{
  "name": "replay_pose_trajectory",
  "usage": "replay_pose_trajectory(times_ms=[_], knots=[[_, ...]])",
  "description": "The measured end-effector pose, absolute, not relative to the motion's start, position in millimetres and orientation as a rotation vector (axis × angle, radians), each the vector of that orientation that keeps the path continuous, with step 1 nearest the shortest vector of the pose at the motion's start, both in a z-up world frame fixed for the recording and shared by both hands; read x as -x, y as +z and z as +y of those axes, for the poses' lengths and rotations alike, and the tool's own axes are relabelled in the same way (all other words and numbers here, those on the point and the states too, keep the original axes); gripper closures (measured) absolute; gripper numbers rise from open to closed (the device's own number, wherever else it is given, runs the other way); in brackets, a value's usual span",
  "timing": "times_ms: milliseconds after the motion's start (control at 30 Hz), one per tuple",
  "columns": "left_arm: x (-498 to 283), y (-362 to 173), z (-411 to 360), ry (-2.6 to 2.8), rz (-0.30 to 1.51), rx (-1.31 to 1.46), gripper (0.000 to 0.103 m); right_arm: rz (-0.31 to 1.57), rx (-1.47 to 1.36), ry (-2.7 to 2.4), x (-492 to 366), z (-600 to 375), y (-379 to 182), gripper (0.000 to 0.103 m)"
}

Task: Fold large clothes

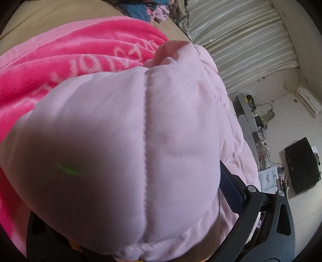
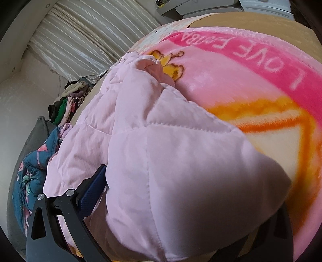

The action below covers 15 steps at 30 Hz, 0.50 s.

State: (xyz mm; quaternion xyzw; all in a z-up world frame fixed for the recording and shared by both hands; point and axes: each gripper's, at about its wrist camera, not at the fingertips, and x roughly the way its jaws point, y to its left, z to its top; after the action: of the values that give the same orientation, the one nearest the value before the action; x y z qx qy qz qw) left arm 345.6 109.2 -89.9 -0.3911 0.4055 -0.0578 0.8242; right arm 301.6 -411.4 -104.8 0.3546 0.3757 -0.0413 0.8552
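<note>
A pale pink quilted jacket (image 1: 145, 131) fills the left wrist view and bulges up between the fingers of my left gripper (image 1: 130, 177), which is shut on a thick fold of it. Only the right finger's blue pad (image 1: 231, 187) shows; the other finger is buried under fabric. In the right wrist view the same jacket (image 2: 171, 161) is bunched in my right gripper (image 2: 181, 185), also shut on it, with one blue pad (image 2: 92, 187) visible at the left. The jacket trails back over a pink blanket (image 2: 241, 80) lettered LOVE.
The pink blanket (image 1: 70, 54) covers a tan bed (image 1: 50, 14). A pile of clothes (image 2: 66, 104) and a dark floral quilt (image 2: 32, 171) lie at the bed's left edge. Pale curtains (image 1: 241, 40), a cluttered desk (image 1: 253, 121) and a black box (image 1: 301, 165) stand beyond.
</note>
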Motion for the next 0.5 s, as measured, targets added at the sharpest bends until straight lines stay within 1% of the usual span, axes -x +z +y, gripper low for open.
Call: replay_pose_trajectory(times_ms=[133, 233, 300, 333, 400, 433, 500], knots=[[-348, -89, 109, -0.144, 0.862, 0.802, 0.010, 0.797, -0.719, -0.077, -306, -410, -103, 0.004], [-355, -83, 107, -0.155, 0.859, 0.759, 0.020, 0.789, -0.695, -0.065, -308, -406, -99, 0.011], [-355, -74, 103, -0.162, 0.849, 0.722, 0.032, 0.776, -0.663, -0.044, -306, -403, -92, 0.028], [-355, -70, 101, -0.164, 0.843, 0.700, 0.034, 0.768, -0.641, -0.031, -306, -400, -87, 0.033], [-354, -63, 96, -0.168, 0.831, 0.657, 0.046, 0.766, -0.600, -0.012, -306, -396, -79, 0.047], [-354, -58, 93, -0.171, 0.823, 0.636, 0.049, 0.766, -0.587, -0.004, -306, -395, -76, 0.050], [-352, -50, 89, -0.184, 0.808, 0.604, 0.059, 0.764, -0.547, 0.014, -305, -392, -66, 0.059]])
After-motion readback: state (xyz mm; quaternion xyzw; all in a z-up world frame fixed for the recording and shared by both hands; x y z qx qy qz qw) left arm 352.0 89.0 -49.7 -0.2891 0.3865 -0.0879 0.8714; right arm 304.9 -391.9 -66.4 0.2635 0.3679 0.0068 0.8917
